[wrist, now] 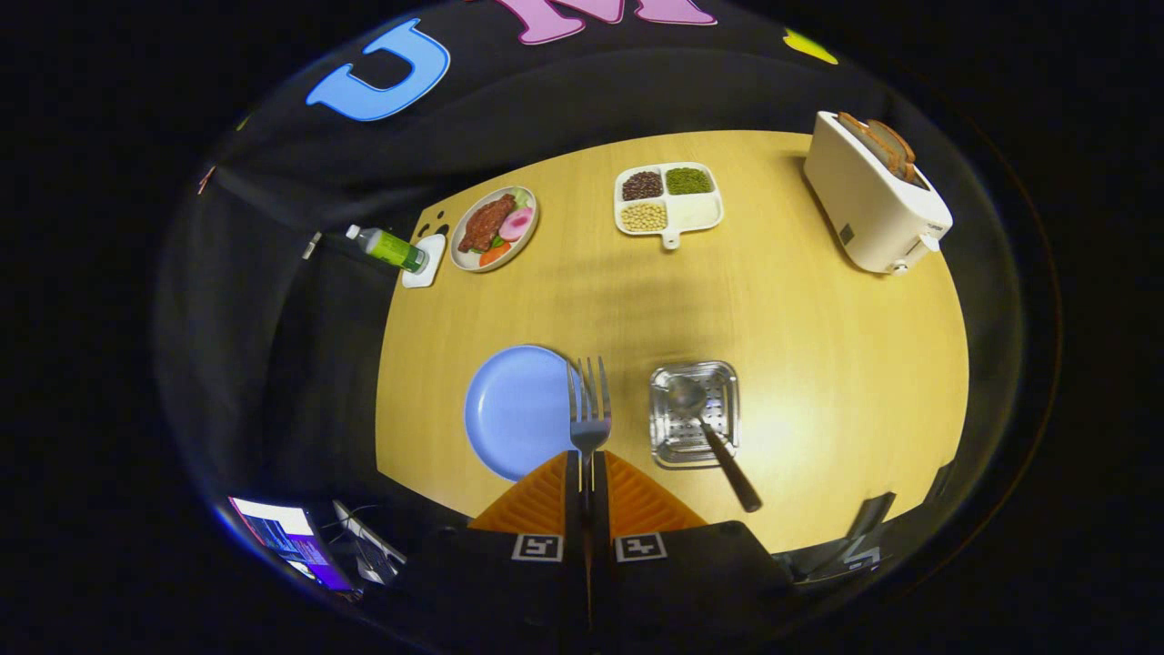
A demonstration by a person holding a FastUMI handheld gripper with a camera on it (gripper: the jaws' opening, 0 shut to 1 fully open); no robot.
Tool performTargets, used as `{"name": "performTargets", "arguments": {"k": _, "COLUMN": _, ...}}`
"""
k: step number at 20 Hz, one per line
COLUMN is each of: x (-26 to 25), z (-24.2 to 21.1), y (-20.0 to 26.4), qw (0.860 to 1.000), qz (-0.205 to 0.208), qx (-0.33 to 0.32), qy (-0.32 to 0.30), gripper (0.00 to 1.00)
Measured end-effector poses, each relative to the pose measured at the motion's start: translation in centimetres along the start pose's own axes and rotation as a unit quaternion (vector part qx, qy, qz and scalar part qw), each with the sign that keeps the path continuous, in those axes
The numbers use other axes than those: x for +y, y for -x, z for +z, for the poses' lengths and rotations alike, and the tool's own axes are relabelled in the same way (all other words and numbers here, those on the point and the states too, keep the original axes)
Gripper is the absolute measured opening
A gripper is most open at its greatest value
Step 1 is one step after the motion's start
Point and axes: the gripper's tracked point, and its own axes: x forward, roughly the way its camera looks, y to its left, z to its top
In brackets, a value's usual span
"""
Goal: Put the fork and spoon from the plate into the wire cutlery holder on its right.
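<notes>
Holding the fork (589,409) by its handle, our tongs (587,473) are closed tight on it, tines forward, above the plate's (509,418) right rim. The spoon (709,428) already stands in the holder (695,414) near the table's (818,346) front edge. A tilted fork could snag the rim; its handle is hidden.

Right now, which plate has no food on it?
The round blue plate, just beyond the orange fingers pinching the fork. The far plate holds meat and vegetables, and the divided tray holds beans.
</notes>
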Motion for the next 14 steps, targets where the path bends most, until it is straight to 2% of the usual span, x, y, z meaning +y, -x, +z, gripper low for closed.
{"name": "performTargets", "arguments": {"k": 5, "x": -4.6, "z": -1.9, "y": -0.9, "qw": 0.995, "qz": -0.04, "qx": 0.085, "qy": 0.022, "gripper": 0.06}}
{"name": "performTargets", "arguments": {"k": 8, "x": -5.6, "z": -2.8, "y": -2.4, "qw": 0.985, "qz": -0.054, "qx": 0.155, "qy": 0.052, "gripper": 0.06}}
{"name": "performTargets", "arguments": {"k": 14, "x": -6.6, "z": -2.3, "y": -6.4, "qw": 0.96, "qz": -0.085, "qx": 0.248, "qy": 0.096, "gripper": 0.06}}
